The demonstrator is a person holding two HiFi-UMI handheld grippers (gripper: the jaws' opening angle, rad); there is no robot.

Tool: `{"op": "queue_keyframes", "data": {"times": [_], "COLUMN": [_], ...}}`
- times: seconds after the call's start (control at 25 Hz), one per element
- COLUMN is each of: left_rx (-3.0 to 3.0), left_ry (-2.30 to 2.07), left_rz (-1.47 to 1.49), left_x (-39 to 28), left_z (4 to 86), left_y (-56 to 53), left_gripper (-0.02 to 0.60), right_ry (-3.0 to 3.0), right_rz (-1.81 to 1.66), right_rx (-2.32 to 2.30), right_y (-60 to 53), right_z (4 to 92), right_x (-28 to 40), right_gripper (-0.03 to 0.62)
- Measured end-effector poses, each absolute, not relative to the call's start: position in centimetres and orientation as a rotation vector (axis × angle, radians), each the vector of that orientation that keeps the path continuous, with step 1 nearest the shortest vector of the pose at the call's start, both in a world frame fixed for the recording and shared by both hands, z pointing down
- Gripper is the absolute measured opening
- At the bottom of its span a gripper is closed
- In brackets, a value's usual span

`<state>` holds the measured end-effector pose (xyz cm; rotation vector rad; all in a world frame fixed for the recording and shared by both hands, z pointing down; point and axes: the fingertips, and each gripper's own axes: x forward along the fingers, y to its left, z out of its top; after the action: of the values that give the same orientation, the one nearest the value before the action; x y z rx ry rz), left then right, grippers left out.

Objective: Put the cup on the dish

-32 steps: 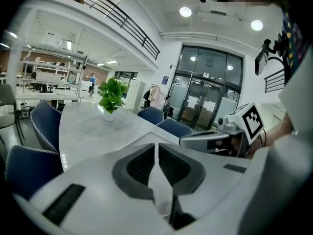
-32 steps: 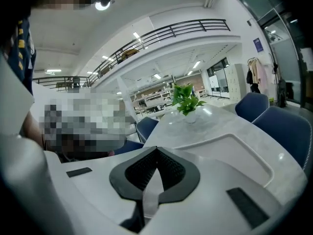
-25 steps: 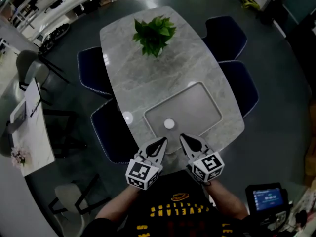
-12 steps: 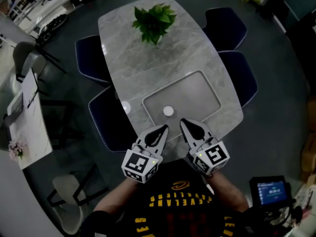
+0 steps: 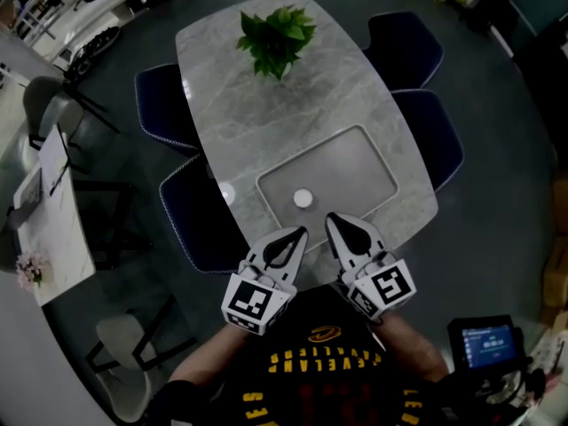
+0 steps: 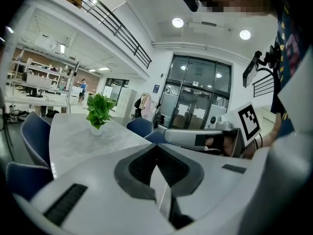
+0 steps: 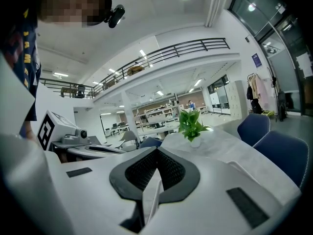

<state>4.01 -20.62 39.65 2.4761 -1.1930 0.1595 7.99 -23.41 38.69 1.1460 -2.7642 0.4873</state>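
— Small white round cup (image 5: pixel 303 199): where do you have it?

— You have it standing inside the flat grey tray (image 5: pixel 355 171), a rounded rectangle with a thin pale raised rim. The cup is in the tray's near part, towards your left, and from above it reads as a plain smooth disc.

— And the tray itself?

— It lies on the near end of the long pale-grey table (image 5: pixel 248 122), whose top is veined like marble and glossy enough to throw back ceiling lights.

— What are your tools doing?

— Your left gripper (image 5: pixel 300 232) has its jaws pressed together with nothing between them; its own view shows two ribbed black pads meeting in a point. Your right gripper (image 5: pixel 330 218) is the same, with its pads closed tip to tip and no load. Both are white moulded shells with a marker cube at the back. They are held side by side over the table's near edge, their tips aimed at the tray's near rim, just short of the cup and not touching it.

— Anything else on the table?

— A green leafy plant (image 5: pixel 275 38) stands at the far end in a small white pot, well apart from the tray. Dark blue padded chairs (image 5: pixel 417 56) are tucked in along both long sides.
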Motion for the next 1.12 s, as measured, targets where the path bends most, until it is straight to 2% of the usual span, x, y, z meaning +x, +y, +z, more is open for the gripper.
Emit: {"op": "queue_keyframes", "data": {"times": [1.12], "left_rx": [2.473], "left_ry": [-1.197], "left_rz": [0.175], "left_x": [3.82], "left_z": [40.32], "left_y": [-20.55], "left_gripper": [0.002], "right_ry": [-2.752], "right_rz": [0.373], "right_rx": [1.129], "right_y": [-22.67], "right_z": [38.81], "right_x": [7.83], "right_gripper": [0.006]}}
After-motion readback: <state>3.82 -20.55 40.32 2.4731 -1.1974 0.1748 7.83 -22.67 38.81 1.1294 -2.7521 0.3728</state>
